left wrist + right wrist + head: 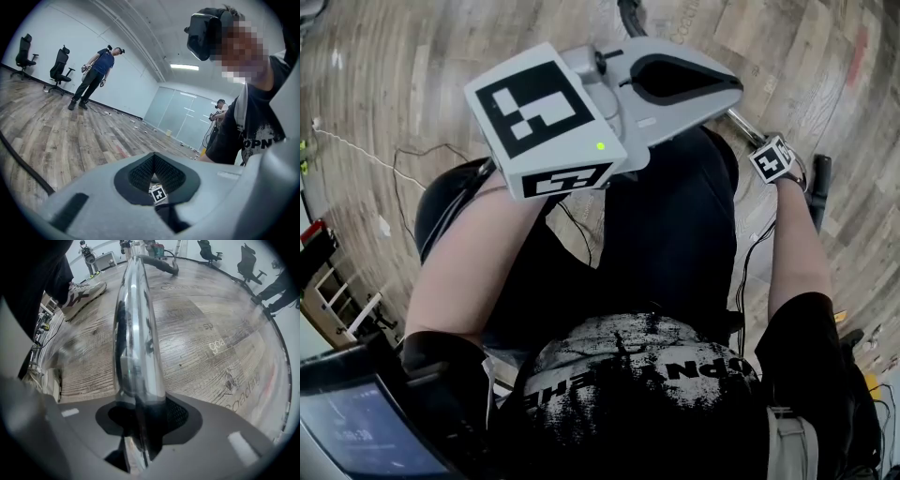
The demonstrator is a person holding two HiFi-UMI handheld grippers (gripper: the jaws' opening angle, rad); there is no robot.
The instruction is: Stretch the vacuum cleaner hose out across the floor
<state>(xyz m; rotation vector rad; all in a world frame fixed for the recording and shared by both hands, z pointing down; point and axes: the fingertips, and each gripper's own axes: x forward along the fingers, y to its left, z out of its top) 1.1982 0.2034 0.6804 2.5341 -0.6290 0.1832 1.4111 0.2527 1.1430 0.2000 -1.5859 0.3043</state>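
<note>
On the wood-plank floor [384,84] of an open office, a thin cable [398,173] trails at far left, near a low rack [337,295] and a screen [356,431] at the frame's corner. At centre, the wearer of a printed black shirt [647,375] holds the left claw [727,86] high and close to level, its marker cube [546,117] facing up. That claw's jaws are pressed fully together with nothing between them. Beyond it, another person [93,75] stands by two office chairs [60,65] along a white wall. A third figure [218,112] stands before a glass partition [178,112].

To the right, the right claw [140,416] points down at the floor. Its jaws stand part-way apart and are closed round the chrome tube [136,333] of the vacuum cleaner, which fills the gap between them and runs away from the jaws over the boards. A sneaker [82,291] rests on the floor to the left of the tube. The black vacuum hose [161,264] sits at the tube's far end and bends off to the right above the planks. In the head view the same hose curls out of frame at the top edge.
</note>
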